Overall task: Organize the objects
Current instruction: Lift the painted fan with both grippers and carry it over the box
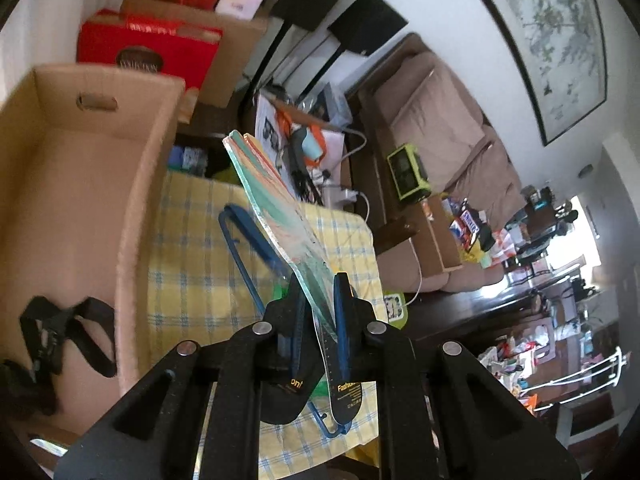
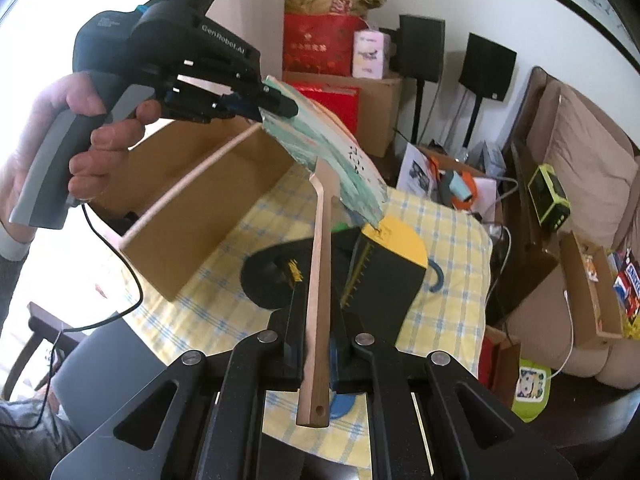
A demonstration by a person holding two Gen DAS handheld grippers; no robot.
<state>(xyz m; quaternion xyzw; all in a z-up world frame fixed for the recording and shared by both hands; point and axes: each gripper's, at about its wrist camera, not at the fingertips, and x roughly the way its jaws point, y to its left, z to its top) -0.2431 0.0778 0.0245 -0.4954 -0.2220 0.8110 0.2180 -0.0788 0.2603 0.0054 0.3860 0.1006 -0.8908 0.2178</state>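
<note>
A hand fan with a green painted face [image 2: 332, 152] and a wooden handle [image 2: 318, 292] is held in the air above the table by both grippers. My right gripper [image 2: 316, 344] is shut on the handle. My left gripper [image 1: 320, 300] is shut on the rim of the fan face [image 1: 276, 204]; it also shows in the right wrist view [image 2: 276, 100], clamped on the fan's far edge. An open cardboard box [image 1: 80, 184] stands at the left of the table, with a black strap [image 1: 68, 332] inside. The box also shows in the right wrist view [image 2: 192, 216].
The table has a yellow checked cloth [image 1: 192, 248]. A blue hanger [image 1: 248, 248] and black insoles [image 1: 348, 396] lie on it. A black-and-yellow pouch [image 2: 384, 276] and a black insole [image 2: 268, 280] sit under the fan. Red boxes [image 1: 148, 44], speakers and a sofa [image 1: 440, 136] stand behind.
</note>
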